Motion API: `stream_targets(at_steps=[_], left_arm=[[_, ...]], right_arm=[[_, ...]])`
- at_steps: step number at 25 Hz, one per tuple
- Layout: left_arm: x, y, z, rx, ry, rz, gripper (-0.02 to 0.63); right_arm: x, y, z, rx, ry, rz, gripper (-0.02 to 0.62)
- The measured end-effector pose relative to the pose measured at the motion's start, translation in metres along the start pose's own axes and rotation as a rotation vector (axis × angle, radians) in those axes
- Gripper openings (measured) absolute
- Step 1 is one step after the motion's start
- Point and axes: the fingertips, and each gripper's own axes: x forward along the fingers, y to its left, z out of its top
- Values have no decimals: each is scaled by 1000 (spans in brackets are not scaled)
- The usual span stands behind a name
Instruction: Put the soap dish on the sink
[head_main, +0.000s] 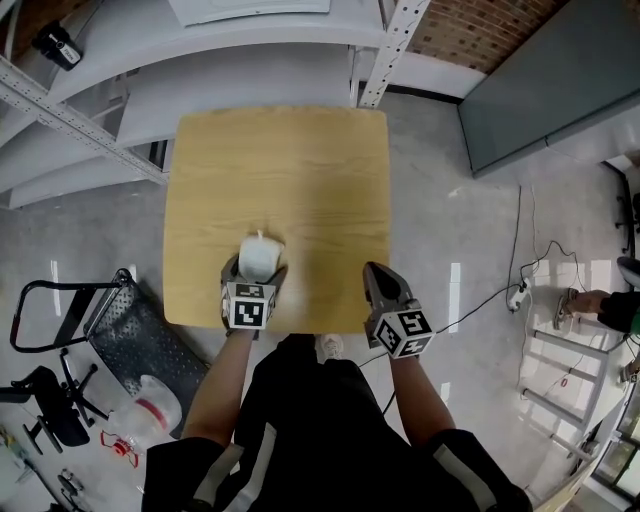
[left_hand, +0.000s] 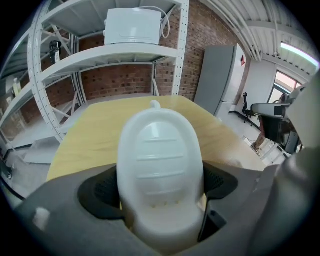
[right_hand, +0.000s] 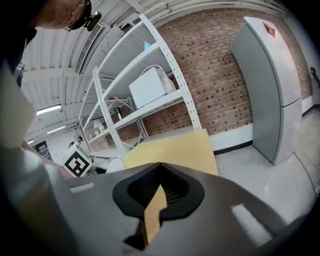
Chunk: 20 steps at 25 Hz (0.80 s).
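The white oval soap dish (head_main: 261, 255) has ribs inside and hangs just above the near-left part of the wooden table (head_main: 300, 170). My left gripper (head_main: 257, 268) is shut on the soap dish, one finger on each long side. In the left gripper view the soap dish (left_hand: 160, 165) fills the middle between the dark pads (left_hand: 102, 192) of the left gripper (left_hand: 161, 187). My right gripper (head_main: 378, 280) is shut and holds nothing, at the table's near-right edge. In the right gripper view the right gripper (right_hand: 159, 196) shows only a thin slit. No sink appears in any view.
White metal shelving (head_main: 90, 120) stands behind and left of the table, with a white appliance (left_hand: 134, 25) on a shelf. A grey cabinet (left_hand: 217, 75) is at the back right. A black cart (head_main: 130, 335) and clutter lie on the floor at left, cables (head_main: 520, 280) at right.
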Motion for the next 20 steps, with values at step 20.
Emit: stream_targets(at_steps=[20], left_arm=[[29,-5,-10,-53,54,-3,465]], right_arm=[[2,5,-6,8,29,28,6]])
